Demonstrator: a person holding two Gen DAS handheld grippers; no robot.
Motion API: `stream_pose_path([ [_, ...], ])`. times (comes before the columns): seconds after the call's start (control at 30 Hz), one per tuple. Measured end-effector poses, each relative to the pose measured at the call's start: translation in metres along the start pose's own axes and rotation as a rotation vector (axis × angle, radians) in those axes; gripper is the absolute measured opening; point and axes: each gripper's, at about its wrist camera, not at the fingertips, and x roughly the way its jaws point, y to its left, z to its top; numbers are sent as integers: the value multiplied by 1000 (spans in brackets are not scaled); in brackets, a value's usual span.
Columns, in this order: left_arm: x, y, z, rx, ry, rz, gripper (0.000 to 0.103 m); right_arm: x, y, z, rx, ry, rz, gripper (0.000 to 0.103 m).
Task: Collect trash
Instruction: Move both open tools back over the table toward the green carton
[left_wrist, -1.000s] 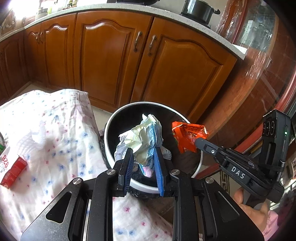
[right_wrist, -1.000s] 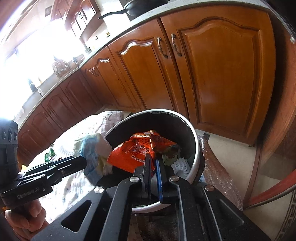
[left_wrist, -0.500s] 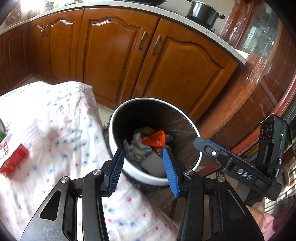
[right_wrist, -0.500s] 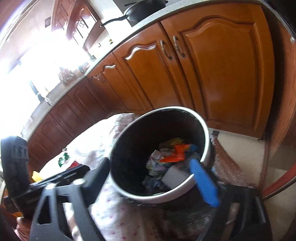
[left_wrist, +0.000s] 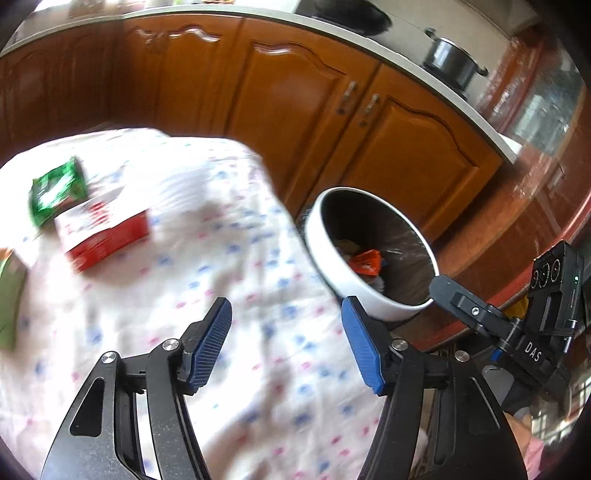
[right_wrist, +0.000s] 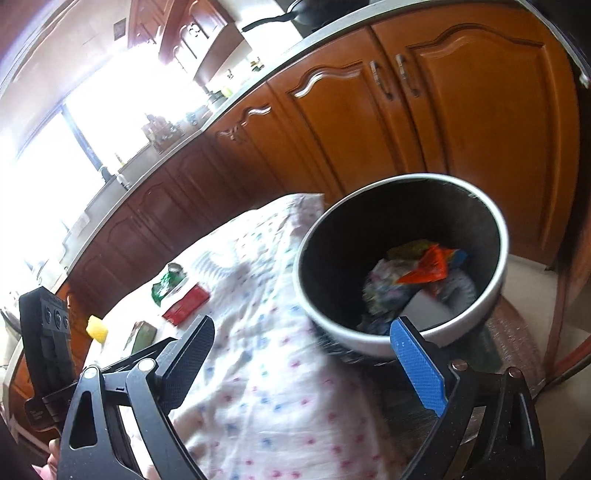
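Observation:
The white-rimmed trash bin (left_wrist: 334, 254) (right_wrist: 461, 326) stands beside the table and holds an orange wrapper (left_wrist: 365, 261) (right_wrist: 428, 269) and crumpled paper (right_wrist: 384, 288). On the flowered cloth (left_wrist: 184, 295) lie a red and white box (left_wrist: 103, 236) (right_wrist: 186, 302) and a green packet (left_wrist: 55, 192) (right_wrist: 166, 284). My left gripper (left_wrist: 286, 317) hovers over the cloth left of the bin, its jaws opening with nothing between them. My right gripper (right_wrist: 303, 332) stands wide open and empty at the bin's near left edge.
A yellow piece (right_wrist: 96, 326) and a green carton (right_wrist: 142, 334) lie further along the table. Wooden cabinet doors (left_wrist: 295, 110) run behind table and bin. A pot (left_wrist: 450, 61) sits on the counter. The picture is blurred by motion.
Both grippers let go of their trash, the paper wad and the orange wrapper, which now lie in the bin. Both opened and swung left from over the bin toward the table.

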Motion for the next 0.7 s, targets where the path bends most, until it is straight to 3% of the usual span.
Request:
stream_pose_path([
  [0.7, -77, 120, -42, -190, -82, 173, 63, 56, 95, -32, -120, 127, 105, 97],
])
